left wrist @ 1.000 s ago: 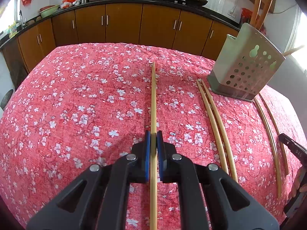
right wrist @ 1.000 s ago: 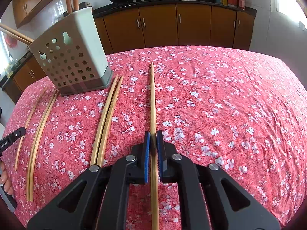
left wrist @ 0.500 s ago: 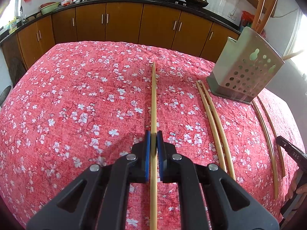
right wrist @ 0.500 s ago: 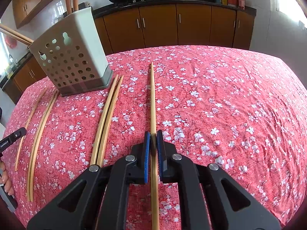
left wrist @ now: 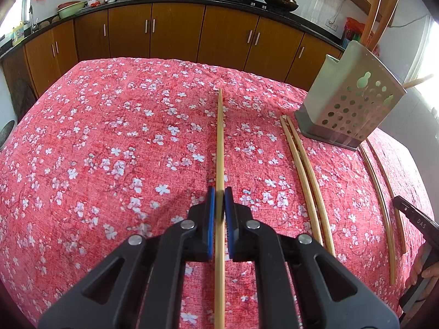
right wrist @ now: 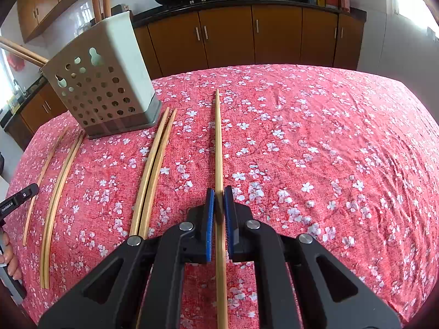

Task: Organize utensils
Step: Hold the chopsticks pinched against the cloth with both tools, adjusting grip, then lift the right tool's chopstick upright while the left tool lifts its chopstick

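Note:
My left gripper [left wrist: 219, 201] is shut on a long bamboo chopstick [left wrist: 220, 137] that runs forward between its blue pads, just above the red floral cloth. My right gripper [right wrist: 219, 200] is shut on another bamboo chopstick [right wrist: 218, 137] in the same way. A grey-green perforated utensil holder [left wrist: 354, 96] stands at the far right in the left wrist view and at the far left in the right wrist view [right wrist: 101, 82], with several chopsticks standing in it. A pair of chopsticks [left wrist: 304, 172] lies on the cloth beside it, also in the right wrist view [right wrist: 153, 170].
More chopsticks [left wrist: 381, 197] lie beyond the holder near the table's edge, also in the right wrist view [right wrist: 57, 186]. The other hand-held gripper shows at each view's edge [left wrist: 417, 219]. Brown kitchen cabinets [left wrist: 175, 30] with pans on the counter stand behind the table.
The left wrist view has shifted slightly, with the holder a little lower and nearer. The right gripper has not moved. Both stay shut on their chopsticks.

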Demonstrator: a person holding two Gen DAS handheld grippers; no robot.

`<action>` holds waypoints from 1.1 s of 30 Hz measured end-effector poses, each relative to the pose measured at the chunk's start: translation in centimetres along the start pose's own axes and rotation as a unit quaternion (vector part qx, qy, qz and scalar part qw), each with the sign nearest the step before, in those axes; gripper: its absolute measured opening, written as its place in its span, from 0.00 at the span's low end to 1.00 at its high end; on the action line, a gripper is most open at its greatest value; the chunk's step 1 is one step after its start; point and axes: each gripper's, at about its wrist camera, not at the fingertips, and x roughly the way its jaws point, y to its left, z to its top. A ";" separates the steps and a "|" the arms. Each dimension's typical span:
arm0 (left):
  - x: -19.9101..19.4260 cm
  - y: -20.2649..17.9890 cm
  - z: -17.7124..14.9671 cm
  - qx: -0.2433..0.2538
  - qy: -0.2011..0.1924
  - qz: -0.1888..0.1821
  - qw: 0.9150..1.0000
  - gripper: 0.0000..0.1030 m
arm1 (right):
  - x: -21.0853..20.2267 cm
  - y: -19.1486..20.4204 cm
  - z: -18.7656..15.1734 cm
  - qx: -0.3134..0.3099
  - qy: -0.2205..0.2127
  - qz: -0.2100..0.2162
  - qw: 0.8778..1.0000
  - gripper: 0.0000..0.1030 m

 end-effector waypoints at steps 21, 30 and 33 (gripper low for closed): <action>-3.7 -1.4 -2.3 0.045 -0.014 0.026 0.999 0.08 | -3.9 -0.5 -1.8 -0.012 -0.031 0.006 0.999 0.07; -9.9 -1.3 1.0 0.024 -0.119 0.005 0.993 0.07 | -9.6 0.1 0.5 -0.009 -0.130 0.018 0.991 0.07; -11.7 -1.5 1.9 0.014 -0.150 -0.006 0.988 0.07 | -11.0 0.3 1.0 -0.012 -0.154 0.024 0.988 0.07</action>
